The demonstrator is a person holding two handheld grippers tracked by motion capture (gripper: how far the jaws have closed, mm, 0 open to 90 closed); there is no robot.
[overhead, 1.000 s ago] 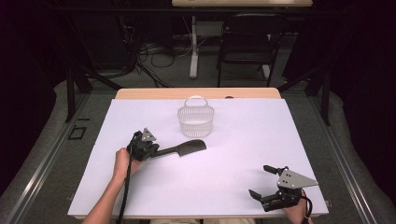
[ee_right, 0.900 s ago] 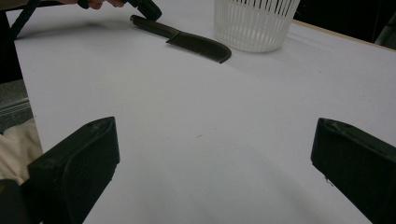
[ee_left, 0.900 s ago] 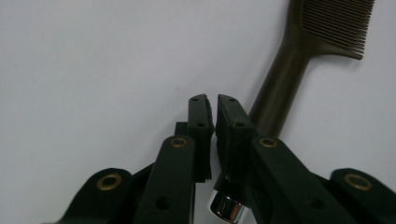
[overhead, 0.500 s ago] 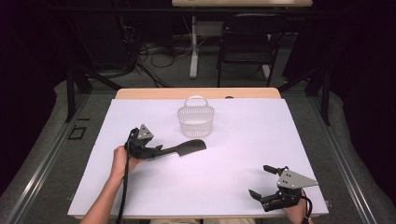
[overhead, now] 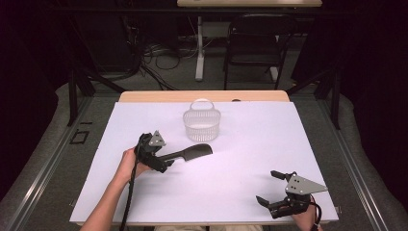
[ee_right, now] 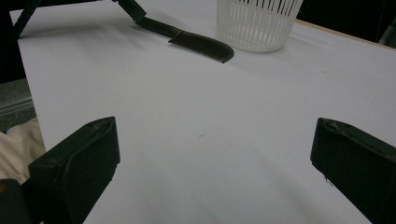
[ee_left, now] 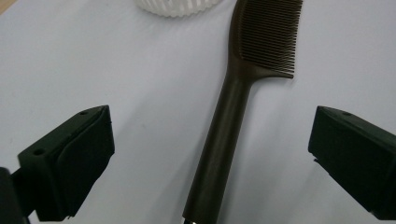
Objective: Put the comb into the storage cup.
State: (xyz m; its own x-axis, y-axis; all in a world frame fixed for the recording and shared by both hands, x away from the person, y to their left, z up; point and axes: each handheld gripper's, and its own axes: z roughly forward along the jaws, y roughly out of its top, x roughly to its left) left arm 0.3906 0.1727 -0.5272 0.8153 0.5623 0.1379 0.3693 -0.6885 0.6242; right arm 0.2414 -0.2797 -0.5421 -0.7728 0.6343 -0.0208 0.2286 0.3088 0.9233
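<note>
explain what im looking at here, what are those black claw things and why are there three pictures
A person sits at a table covered in white, holding a hand-operated gripper in each hand. The left gripper and the right gripper each carry a small camera. So one picture comes from a camera above the table, and the other two look along each gripper's own black jaws. On the table lie a dark comb and a white slotted basket. In the left gripper view the comb's handle lies between the wide-open jaws, not yet clamped. The right gripper is open too, with nothing between its jaws, near the table's front edge.
</note>
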